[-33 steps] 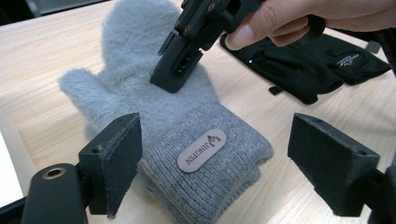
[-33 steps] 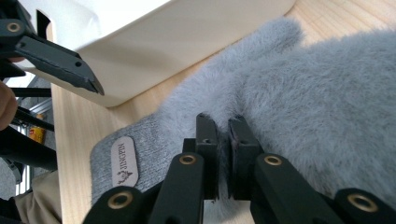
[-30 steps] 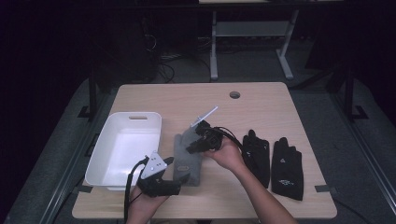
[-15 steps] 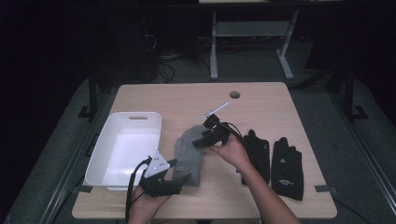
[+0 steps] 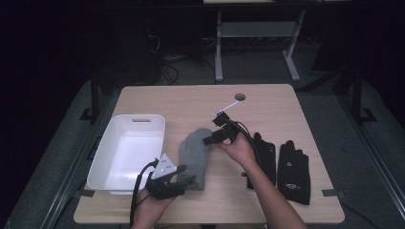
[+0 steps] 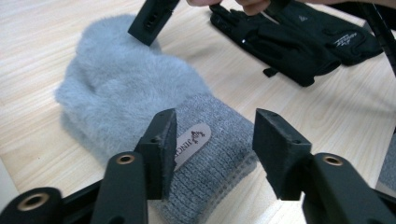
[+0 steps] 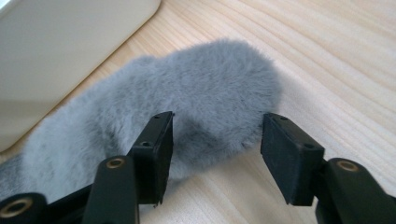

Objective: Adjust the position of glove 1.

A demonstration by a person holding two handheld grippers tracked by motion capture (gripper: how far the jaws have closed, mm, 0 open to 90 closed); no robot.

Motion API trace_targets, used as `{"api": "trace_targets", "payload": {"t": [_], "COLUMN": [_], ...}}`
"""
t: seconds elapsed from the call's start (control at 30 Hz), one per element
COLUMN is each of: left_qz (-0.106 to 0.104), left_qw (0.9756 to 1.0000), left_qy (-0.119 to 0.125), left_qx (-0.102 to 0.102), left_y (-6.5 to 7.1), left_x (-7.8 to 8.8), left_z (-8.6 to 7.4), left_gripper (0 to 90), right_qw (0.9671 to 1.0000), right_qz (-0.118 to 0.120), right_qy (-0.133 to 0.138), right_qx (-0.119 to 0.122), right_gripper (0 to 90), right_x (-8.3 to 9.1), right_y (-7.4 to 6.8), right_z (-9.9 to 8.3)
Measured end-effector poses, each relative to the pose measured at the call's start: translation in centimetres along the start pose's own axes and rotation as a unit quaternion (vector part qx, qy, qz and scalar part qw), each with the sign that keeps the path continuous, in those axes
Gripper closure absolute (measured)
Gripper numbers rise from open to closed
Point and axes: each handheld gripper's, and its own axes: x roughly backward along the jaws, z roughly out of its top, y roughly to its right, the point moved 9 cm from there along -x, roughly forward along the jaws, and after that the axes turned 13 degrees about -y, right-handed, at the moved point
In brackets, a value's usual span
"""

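The pale wooden table (image 5: 191,102) carries a white rectangular plastic bin (image 5: 128,152) at its left. Just beside the bin lies a fluffy grey knitted mitten (image 5: 195,155), flat on the wood. Two black fabric gloves (image 5: 282,164) rest at the right. The left gripper (image 5: 184,180) hangs over the mitten's cuff, jaws parted and just closing, gripping nothing. The right gripper (image 5: 206,140) hovers at the fluffy tip, released.

Overhead light falls brightly on the pale wooden surface (image 5: 191,102) while the surrounding room sinks into near-black. Soft shadows pool beside the fluffy grey mitten (image 7: 187,102). Nearby black tool jaws appear slightly soft, unfocused.
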Motion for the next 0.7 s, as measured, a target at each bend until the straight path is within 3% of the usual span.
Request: {"api": "trace_targets", "payload": {"t": [0.03, 0.13, 0.17, 0.2, 0.23, 0.27, 0.37, 0.6, 0.7], "left_qz": [-0.007, -0.008, -0.011, -0.011, -0.011, -0.011, -0.016, -0.020, -0.021], "left_qw": [0.9999, 0.9998, 0.9996, 0.9996, 0.9995, 0.9994, 0.9993, 0.9991, 0.9990], "left_qy": [-0.009, -0.015, -0.024, -0.024, -0.029, -0.030, -0.034, -0.038, -0.040], "left_qx": [-0.006, -0.006, -0.006, -0.006, -0.010, -0.008, 0.000, 0.000, 0.002], "left_y": [0.2, 0.2, 0.3, 0.3, 0.3, 0.3, 0.3, 0.4, 0.3], "left_x": [-0.3, -0.5, -0.7, -0.7, -0.8, -0.8, -0.9, -1.2, -1.2], "left_z": [-0.1, -0.2, -0.3, -0.3, -0.4, -0.4, -0.6, -0.7, -0.7], "left_gripper": [58.2, 59.7, 60.4, 60.5, 60.5, 60.5, 60.6, 60.6, 60.5], "right_qw": [1.0000, 0.9999, 0.9997, 0.9997, 0.9994, 0.9990, 0.9987, 0.9990, 0.9985], "right_qz": [0.003, 0.004, 0.015, 0.015, 0.032, 0.040, 0.043, 0.030, 0.035], "right_qy": [-0.004, -0.011, -0.008, -0.008, 0.000, 0.012, 0.027, 0.034, 0.042], "right_qx": [-0.004, -0.011, -0.018, -0.018, -0.014, -0.014, -0.007, 0.006, 0.006], "right_gripper": [37.4, 36.3, 44.7, 44.7, 52.1, 70.7, 77.8, 78.8, 73.3], "right_x": [-0.4, -0.8, -1.2, -1.2, -1.2, -1.0, -0.5, -0.2, -0.4], "right_y": [0.3, 0.8, 1.0, 1.0, 0.9, 0.9, 0.8, 0.5, 0.1], "right_z": [0.0, 0.0, 0.1, 0.1, 0.2, 0.5, 0.9, 1.9, 2.7]}}
